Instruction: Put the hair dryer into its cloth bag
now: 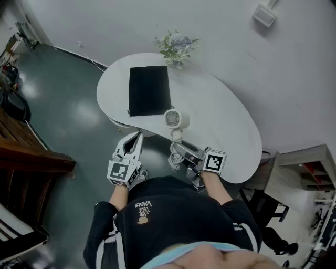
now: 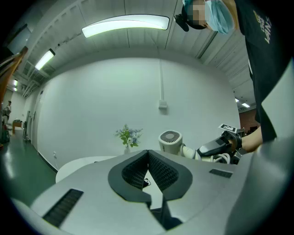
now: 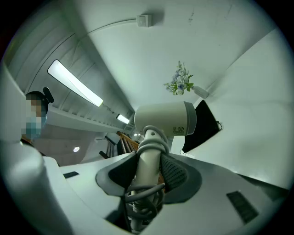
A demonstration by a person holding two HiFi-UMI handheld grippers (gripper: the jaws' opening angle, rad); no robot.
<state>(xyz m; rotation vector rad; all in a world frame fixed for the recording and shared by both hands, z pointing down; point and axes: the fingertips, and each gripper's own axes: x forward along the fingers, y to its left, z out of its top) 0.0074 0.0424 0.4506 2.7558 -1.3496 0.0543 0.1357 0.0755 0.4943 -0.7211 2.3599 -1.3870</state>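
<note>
A white hair dryer (image 1: 176,119) is over the near edge of the white table (image 1: 226,115), fan end up. My right gripper (image 1: 180,149) is shut on its handle, and the grey cord is wound round that handle. In the right gripper view the handle (image 3: 148,158) stands between the two pads, with the dryer's barrel (image 3: 167,119) above. The black cloth bag (image 1: 149,90) lies flat on the table beyond the dryer, and its corner (image 3: 202,126) shows behind the barrel. My left gripper (image 1: 137,137) is shut and empty, off the table's front edge, left of the dryer (image 2: 170,141).
A vase of flowers (image 1: 177,47) stands at the table's far edge behind the bag. Dark wooden furniture (image 1: 26,157) is on the floor to the left. Shelving (image 1: 310,168) stands at the right. A small box (image 1: 264,14) is mounted on the wall.
</note>
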